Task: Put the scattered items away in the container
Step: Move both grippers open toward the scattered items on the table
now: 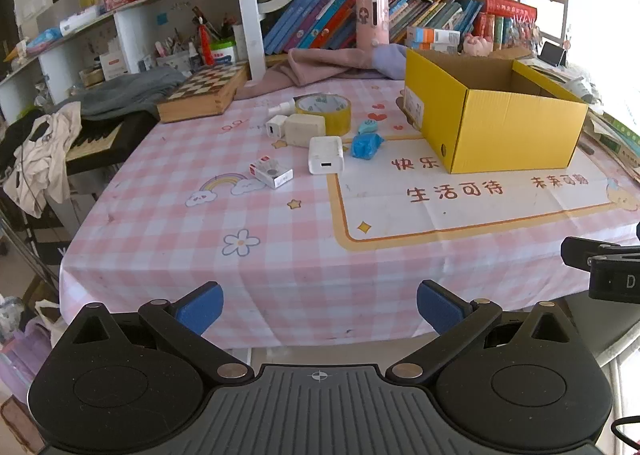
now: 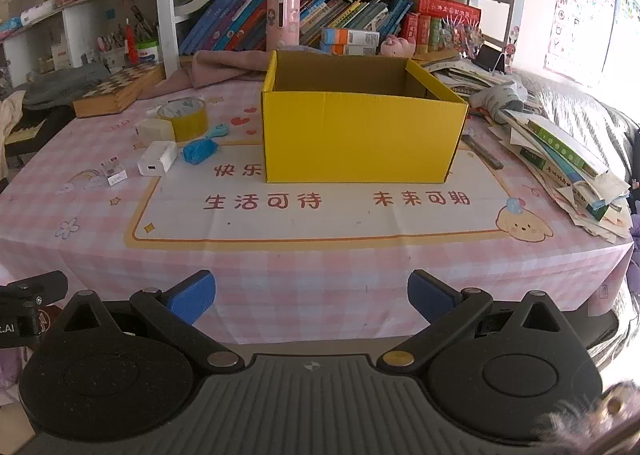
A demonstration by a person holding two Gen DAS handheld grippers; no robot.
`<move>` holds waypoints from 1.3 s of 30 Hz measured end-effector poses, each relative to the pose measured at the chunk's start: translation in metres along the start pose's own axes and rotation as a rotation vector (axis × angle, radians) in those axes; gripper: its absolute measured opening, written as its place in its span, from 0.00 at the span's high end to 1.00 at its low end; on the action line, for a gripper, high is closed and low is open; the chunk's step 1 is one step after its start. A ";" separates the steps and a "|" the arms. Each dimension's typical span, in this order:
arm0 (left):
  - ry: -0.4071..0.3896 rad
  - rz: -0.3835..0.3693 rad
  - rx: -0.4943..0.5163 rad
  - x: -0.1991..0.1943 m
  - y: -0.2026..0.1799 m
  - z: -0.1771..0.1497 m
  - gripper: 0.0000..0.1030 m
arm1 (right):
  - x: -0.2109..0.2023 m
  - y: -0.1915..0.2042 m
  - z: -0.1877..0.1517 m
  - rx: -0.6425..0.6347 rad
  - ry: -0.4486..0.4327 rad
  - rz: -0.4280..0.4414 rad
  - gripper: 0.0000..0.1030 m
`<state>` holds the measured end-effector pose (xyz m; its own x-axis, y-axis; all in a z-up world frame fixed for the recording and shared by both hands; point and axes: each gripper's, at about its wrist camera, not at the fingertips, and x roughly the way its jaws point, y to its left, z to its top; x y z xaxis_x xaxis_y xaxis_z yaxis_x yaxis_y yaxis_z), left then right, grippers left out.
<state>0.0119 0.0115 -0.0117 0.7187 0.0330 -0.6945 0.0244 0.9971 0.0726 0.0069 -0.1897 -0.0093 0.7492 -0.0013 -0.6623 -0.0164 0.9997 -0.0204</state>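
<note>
An open yellow cardboard box stands on the pink checked tablecloth. Left of it lie a yellow tape roll, a white charger, a beige block, a blue wrapped item, a small teal item, a small white adapter and a small red-and-white box. My left gripper and right gripper are both open and empty, held off the table's near edge.
A chess box and pink cloth lie at the back. Stacked books and papers crowd the right edge. Shelves with books rise behind. A keyboard with clothes sits left of the table.
</note>
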 end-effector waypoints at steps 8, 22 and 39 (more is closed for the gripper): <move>0.005 0.016 -0.006 0.004 0.005 -0.002 0.00 | 0.006 0.003 0.002 -0.005 0.019 0.003 0.00; -0.019 -0.001 0.005 0.002 0.011 -0.002 0.00 | 0.007 0.007 0.005 -0.019 0.015 0.007 0.00; -0.048 -0.019 0.019 -0.003 0.017 -0.001 0.00 | 0.001 0.018 0.004 -0.033 -0.006 0.033 0.00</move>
<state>0.0095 0.0288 -0.0089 0.7505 0.0102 -0.6608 0.0514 0.9959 0.0738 0.0103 -0.1715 -0.0074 0.7516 0.0317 -0.6588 -0.0625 0.9978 -0.0233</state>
